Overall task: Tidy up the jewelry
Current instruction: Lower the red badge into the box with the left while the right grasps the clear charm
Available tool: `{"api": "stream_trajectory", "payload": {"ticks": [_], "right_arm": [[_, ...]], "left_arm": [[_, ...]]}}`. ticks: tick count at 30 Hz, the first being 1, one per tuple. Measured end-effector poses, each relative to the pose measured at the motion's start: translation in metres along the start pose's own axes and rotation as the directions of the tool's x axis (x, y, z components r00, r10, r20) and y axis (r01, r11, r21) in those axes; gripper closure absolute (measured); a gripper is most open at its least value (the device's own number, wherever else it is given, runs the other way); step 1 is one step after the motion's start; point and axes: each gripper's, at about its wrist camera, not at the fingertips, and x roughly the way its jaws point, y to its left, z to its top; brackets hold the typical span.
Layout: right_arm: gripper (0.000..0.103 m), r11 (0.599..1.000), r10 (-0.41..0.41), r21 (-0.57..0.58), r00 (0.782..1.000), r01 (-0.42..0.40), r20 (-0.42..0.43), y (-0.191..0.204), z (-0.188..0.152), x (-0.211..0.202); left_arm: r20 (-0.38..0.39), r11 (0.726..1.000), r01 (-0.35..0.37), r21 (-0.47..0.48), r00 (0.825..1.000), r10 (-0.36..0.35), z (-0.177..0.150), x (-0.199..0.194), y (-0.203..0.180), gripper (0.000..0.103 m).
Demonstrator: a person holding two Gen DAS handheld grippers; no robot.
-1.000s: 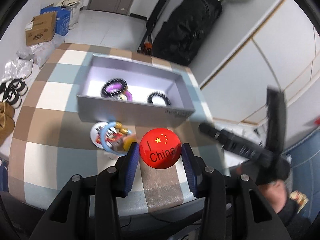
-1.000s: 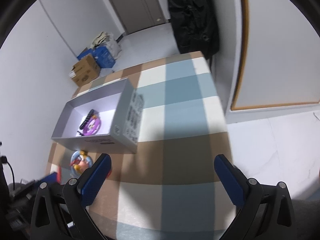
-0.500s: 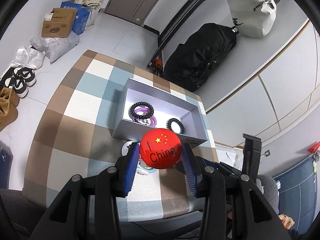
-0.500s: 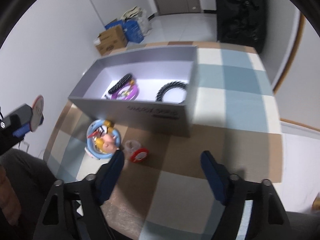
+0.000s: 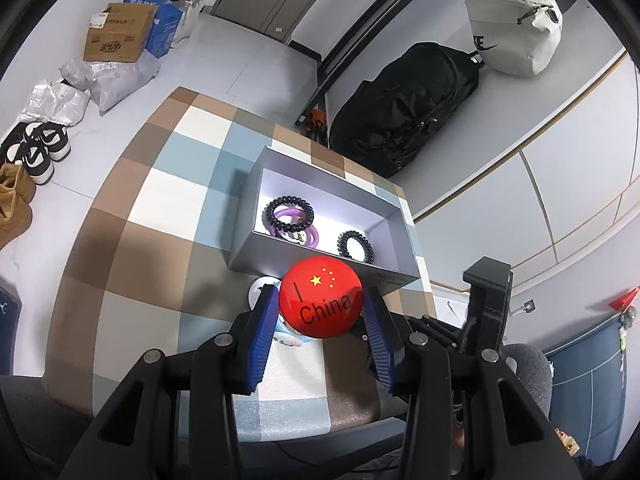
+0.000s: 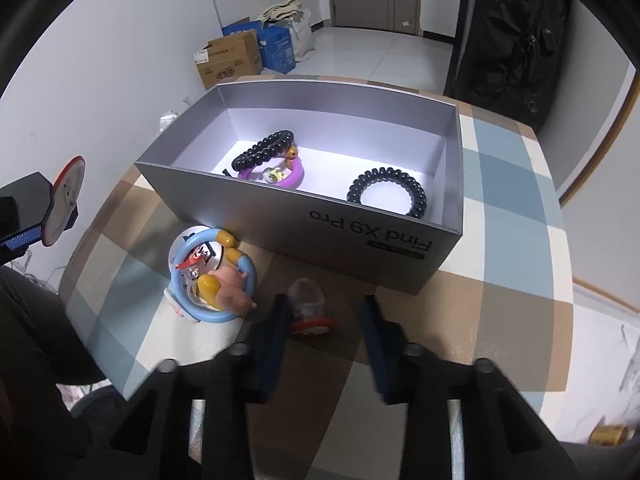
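My left gripper point(image 5: 320, 312) is shut on a round red "I China" badge point(image 5: 320, 302) and holds it high above the table, near the grey box point(image 5: 320, 268). The badge shows edge-on in the right wrist view point(image 6: 66, 200). The box point(image 6: 304, 220) holds a black bead bracelet point(image 6: 264, 150), a purple bangle point(image 6: 292, 172) and a black coil hair tie point(image 6: 386, 192). My right gripper point(image 6: 324, 318) is open, low over the table, with a small clear-and-red item point(image 6: 308, 312) between its fingers. A blue ring with charms point(image 6: 212, 280) lies left of it.
The checked tablecloth point(image 6: 512, 264) covers a small table; its right edge is close to the box. Cardboard boxes point(image 5: 120, 36), shoes point(image 5: 40, 148) and a black bag point(image 5: 404, 112) are on the floor around it.
My left gripper has risen well above the table with the badge. My right gripper has swung towards the box, dropped low, and narrowed around the small red item.
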Motion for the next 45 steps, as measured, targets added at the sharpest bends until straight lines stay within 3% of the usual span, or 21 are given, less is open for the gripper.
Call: {"api": "stream_trajectory", "payload": {"ticks": [2, 10, 22, 33, 45], "right_arm": [[0.082, 1.000, 0.012, -0.016, 1.000, -0.012, 0.000, 0.004, 0.001, 0.000], [0.084, 1.000, -0.010, -0.014, 1.000, 0.010, 0.019, 0.007, 0.003, 0.001], [0.084, 0.997, 0.064, 0.034, 0.994, -0.068, 0.085, -0.003, 0.010, -0.023], [0.084, 0.988, 0.145, 0.018, 0.964, -0.152, 0.224, -0.003, 0.025, -0.059], [0.084, 0.970, 0.193, 0.089, 0.941, -0.226, 0.279, -0.027, 0.046, -0.069]], "left_arm": [[0.014, 0.999, -0.030, 0.029, 0.999, 0.030, 0.000, -0.001, -0.003, 0.065], [0.013, 0.998, -0.040, 0.049, 0.999, 0.039, -0.001, 0.001, -0.005, 0.066], [0.013, 0.995, -0.082, 0.062, 0.997, 0.081, 0.002, 0.009, -0.010, 0.065], [0.044, 0.992, -0.095, 0.086, 0.995, 0.091, 0.012, 0.020, -0.021, 0.065], [0.058, 0.988, -0.104, 0.116, 0.994, 0.098, 0.033, 0.046, -0.037, 0.065]]}}
